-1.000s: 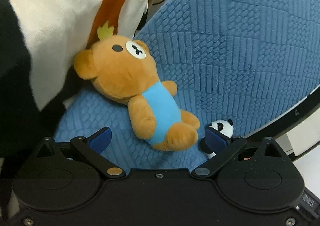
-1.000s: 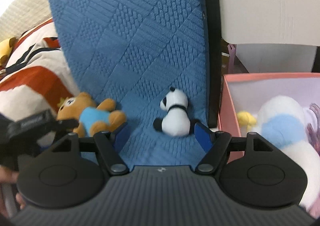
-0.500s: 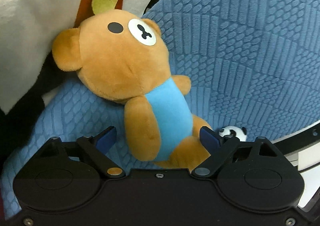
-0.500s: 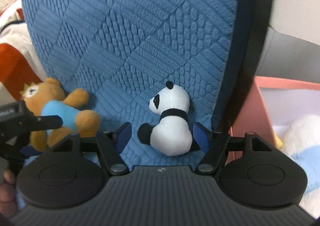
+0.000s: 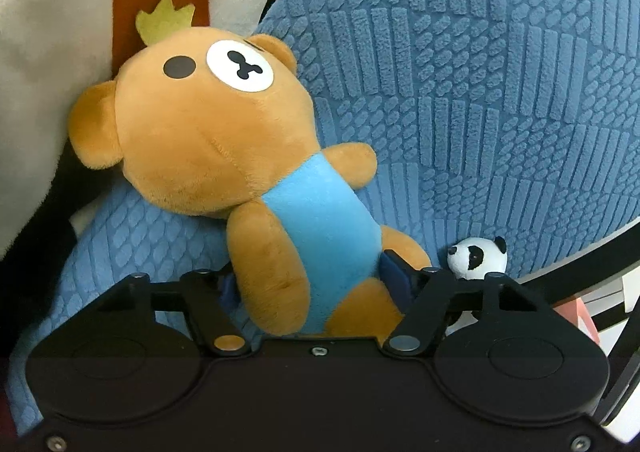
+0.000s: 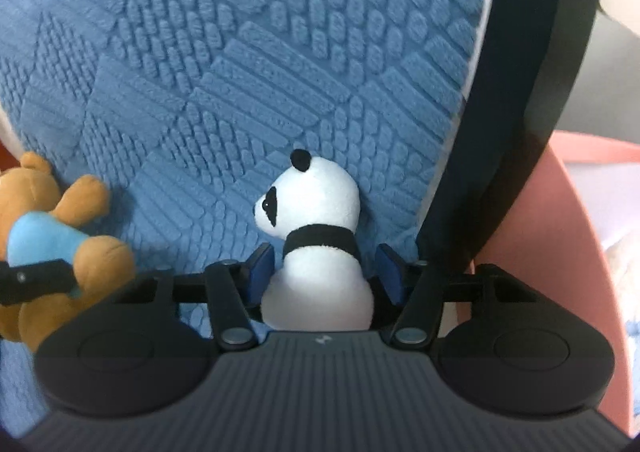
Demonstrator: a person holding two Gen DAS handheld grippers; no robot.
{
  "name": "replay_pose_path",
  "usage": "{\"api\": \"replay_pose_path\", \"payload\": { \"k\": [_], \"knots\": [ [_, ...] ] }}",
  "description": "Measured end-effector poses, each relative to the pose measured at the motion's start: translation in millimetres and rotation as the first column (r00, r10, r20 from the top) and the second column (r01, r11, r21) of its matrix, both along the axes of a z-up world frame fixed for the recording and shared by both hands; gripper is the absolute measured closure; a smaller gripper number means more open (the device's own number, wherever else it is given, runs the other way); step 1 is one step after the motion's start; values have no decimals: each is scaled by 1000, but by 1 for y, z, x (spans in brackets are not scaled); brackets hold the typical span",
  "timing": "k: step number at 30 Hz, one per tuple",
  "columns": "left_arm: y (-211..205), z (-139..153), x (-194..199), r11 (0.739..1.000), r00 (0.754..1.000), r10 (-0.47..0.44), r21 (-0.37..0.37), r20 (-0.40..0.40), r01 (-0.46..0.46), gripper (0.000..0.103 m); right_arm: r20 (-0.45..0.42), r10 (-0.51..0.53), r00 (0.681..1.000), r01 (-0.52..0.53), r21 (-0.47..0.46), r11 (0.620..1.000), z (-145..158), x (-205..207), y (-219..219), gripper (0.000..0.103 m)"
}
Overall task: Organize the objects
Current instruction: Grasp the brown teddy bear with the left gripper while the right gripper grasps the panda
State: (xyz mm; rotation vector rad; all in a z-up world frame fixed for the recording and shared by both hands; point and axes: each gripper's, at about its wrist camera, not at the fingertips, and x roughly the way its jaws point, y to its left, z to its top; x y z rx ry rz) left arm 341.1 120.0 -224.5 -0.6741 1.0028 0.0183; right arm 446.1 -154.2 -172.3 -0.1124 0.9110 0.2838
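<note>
A brown plush bear (image 5: 224, 155) with a blue belly and yellow crown lies on a blue quilted cushion (image 5: 480, 91). My left gripper (image 5: 310, 284) is shut on the bear's lower body, its blue pads pressed into both sides. A small black-and-white plush panda (image 6: 316, 236) sits on the same cushion (image 6: 240, 51) near its right edge. My right gripper (image 6: 322, 272) straddles the panda's body, jaws narrowed, with a small gap on each side. The panda's head also shows in the left wrist view (image 5: 476, 256). The bear also shows in the right wrist view (image 6: 52, 244).
A white, orange and black plush blanket (image 5: 60, 31) lies behind the bear. A black frame edge (image 6: 532, 91) borders the cushion on the right. A pink box (image 6: 580, 232) with soft toys stands beyond it.
Both grippers moved forward onto their toys. The left jaws closed onto the bear's lower body. The right jaws narrowed around the panda.
</note>
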Motion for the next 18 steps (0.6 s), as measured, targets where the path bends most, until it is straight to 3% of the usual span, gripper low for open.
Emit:
{"api": "replay_pose_path", "payload": {
  "k": [1, 3, 10, 18],
  "knots": [
    [-1, 1, 1, 1000, 1000, -1, 6, 4, 1, 43, -3, 2, 1000, -2, 2, 1000, 1, -1, -1, 57],
    [-2, 4, 1, 1000, 1000, -4, 17, 14, 3, 46, -5, 17, 1000, -17, -14, 1000, 4, -5, -1, 59],
    [-11, 14, -7, 997, 997, -71, 26, 37, 70, 49, 13, 57, 998, -56, -33, 998, 20, -35, -10, 60],
    [-38, 27, -37, 975, 979, -197, 119, 58, 189, 51, 24, 97, 995, -97, -20, 995, 39, -90, -29, 60]
  ]
}}
